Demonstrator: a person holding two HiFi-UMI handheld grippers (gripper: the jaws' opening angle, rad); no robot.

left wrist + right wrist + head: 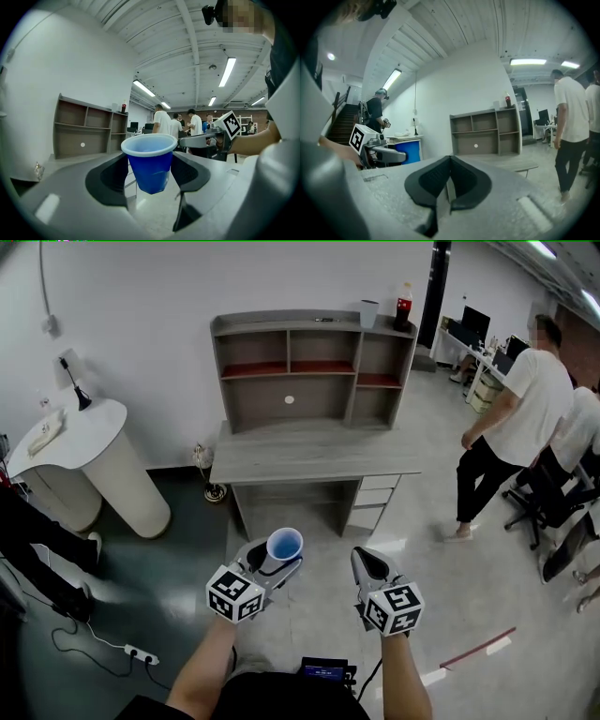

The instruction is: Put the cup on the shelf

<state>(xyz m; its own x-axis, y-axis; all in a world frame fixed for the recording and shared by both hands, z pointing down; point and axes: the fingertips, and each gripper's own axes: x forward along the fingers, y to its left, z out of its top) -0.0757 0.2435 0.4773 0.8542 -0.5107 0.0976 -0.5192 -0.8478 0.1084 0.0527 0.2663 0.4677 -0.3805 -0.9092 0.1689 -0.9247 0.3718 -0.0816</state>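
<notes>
Left gripper view: left tongs (150,174) clamp the blue cup (151,161) by its tapered wall, jaws wide, cup upright and off any surface. Risk (my guess): the thin, tapered wall could buckle or slip through the pads if jolted while carried. Right tongs (449,185) are closed on nothing. Shelf (291,362) stands on the desk (309,460), well apart from the cup.

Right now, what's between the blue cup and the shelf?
The head view shows just a stretch of floor and the grey desk top between the blue cup and the shelf.
</notes>
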